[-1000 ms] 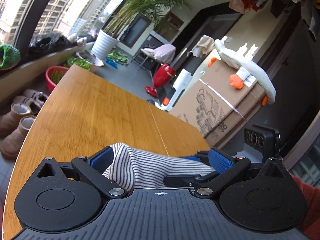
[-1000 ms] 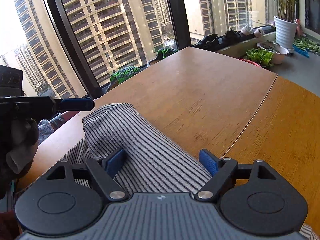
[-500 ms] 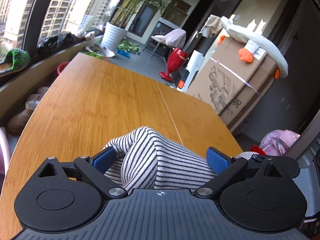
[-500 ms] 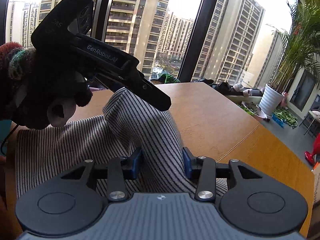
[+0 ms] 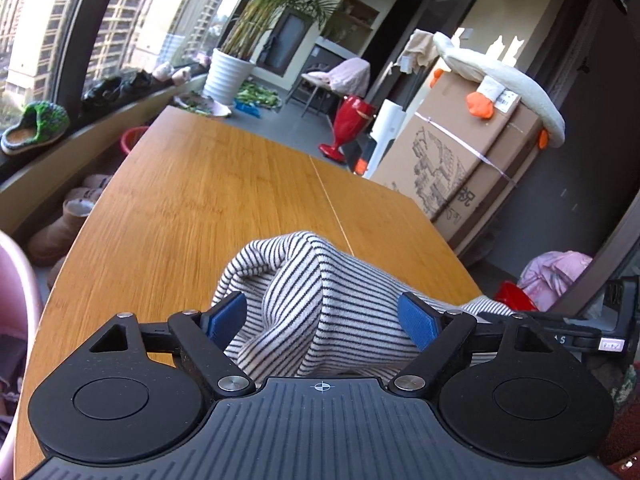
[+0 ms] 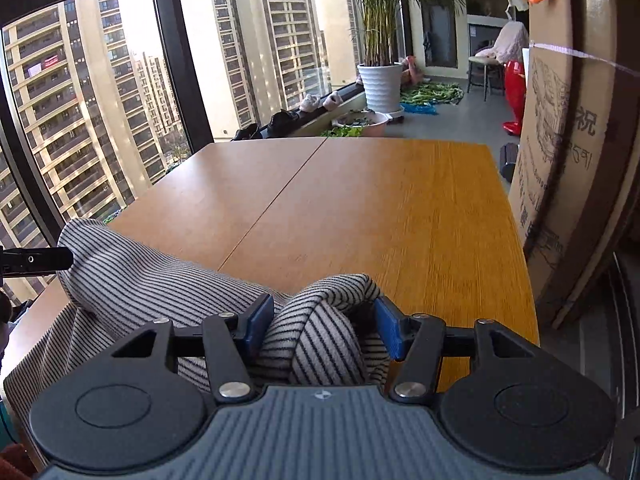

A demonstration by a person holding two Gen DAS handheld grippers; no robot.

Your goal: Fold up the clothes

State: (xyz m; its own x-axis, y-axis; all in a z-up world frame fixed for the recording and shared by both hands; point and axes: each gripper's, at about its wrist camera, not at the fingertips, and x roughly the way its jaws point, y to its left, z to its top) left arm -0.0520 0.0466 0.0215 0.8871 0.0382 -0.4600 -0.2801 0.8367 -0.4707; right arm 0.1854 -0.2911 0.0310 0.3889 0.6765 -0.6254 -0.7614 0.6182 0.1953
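Note:
A black-and-white striped garment (image 5: 316,300) lies bunched at the near edge of the wooden table (image 5: 208,200). In the left wrist view my left gripper (image 5: 326,316) stands wide, its blue pads on either side of a raised fold of the cloth. In the right wrist view my right gripper (image 6: 324,326) holds a bunched fold of the same garment (image 6: 320,328) between its blue pads. The rest of the garment (image 6: 132,280) spreads to the left. A black tip of the left gripper (image 6: 36,260) shows at the left edge.
A large cardboard box (image 5: 464,168) with a plush goose (image 5: 500,80) on top stands right of the table. A potted palm (image 5: 232,76), shoes on the window sill (image 5: 36,128), boots (image 5: 64,224) and a red stool (image 5: 348,124) lie beyond the table.
My right gripper has swung right, away from the window, and its jaws have widened around a thicker bunch of cloth. The left gripper has stayed over the garment with a fold between its pads.

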